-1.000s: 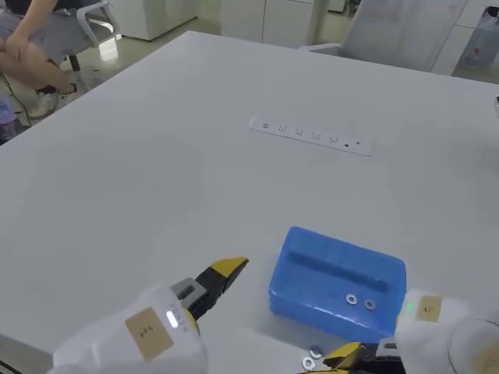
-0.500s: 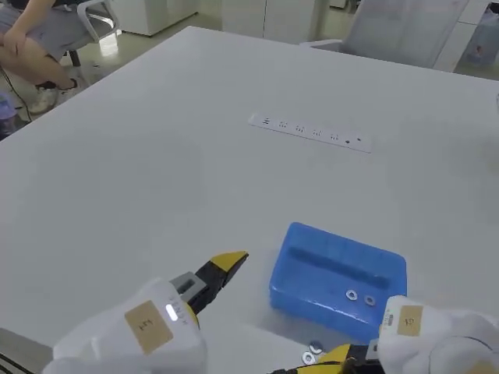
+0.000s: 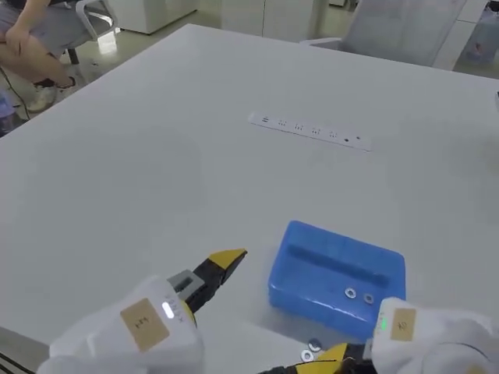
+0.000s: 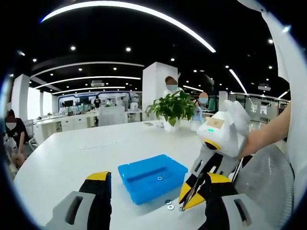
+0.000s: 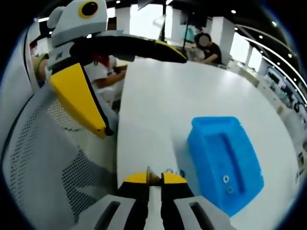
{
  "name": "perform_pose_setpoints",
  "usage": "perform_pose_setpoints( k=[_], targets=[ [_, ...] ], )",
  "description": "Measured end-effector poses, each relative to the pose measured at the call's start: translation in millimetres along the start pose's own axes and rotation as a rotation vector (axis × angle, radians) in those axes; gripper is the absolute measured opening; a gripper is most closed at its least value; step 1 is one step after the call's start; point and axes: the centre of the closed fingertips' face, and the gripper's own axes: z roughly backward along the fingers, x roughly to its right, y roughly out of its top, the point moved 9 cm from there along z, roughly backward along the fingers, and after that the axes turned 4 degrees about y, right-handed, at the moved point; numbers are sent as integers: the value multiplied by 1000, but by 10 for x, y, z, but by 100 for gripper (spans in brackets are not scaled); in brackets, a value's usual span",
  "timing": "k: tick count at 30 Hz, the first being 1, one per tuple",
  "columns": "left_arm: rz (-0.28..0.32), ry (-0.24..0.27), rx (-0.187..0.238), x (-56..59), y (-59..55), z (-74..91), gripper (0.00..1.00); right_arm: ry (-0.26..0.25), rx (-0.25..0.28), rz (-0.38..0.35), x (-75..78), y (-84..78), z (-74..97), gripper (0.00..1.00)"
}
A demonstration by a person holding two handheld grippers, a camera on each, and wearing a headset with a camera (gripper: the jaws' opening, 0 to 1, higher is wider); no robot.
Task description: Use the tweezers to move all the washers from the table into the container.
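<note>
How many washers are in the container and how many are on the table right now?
Washers in the blue container: 2
Washers on the table: 2
Total: 4 washers

A white power strip [image 3: 310, 131] lies flat. A green potted plant [image 4: 173, 108] stands upright. A person [image 3: 31, 35] sits on a chair [image 3: 97, 15].
</note>
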Motion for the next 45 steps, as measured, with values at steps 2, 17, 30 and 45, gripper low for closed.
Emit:
perform_pose_setpoints(
  k=[2,17,30,45],
  targets=[
    [-2,-2,0,3,1,-2,81,-3,3,-9,1,5,-2,4],
    [4,4,5,-3,2,2,81,-60,122,-148,230,120,354,5],
    [5,6,6,-8,4,6,81,-104,257,-264,617,228,638,5],
    [7,6,4,-11,0,5,81,-103,261,-425,994,258,531,5]
  ],
)
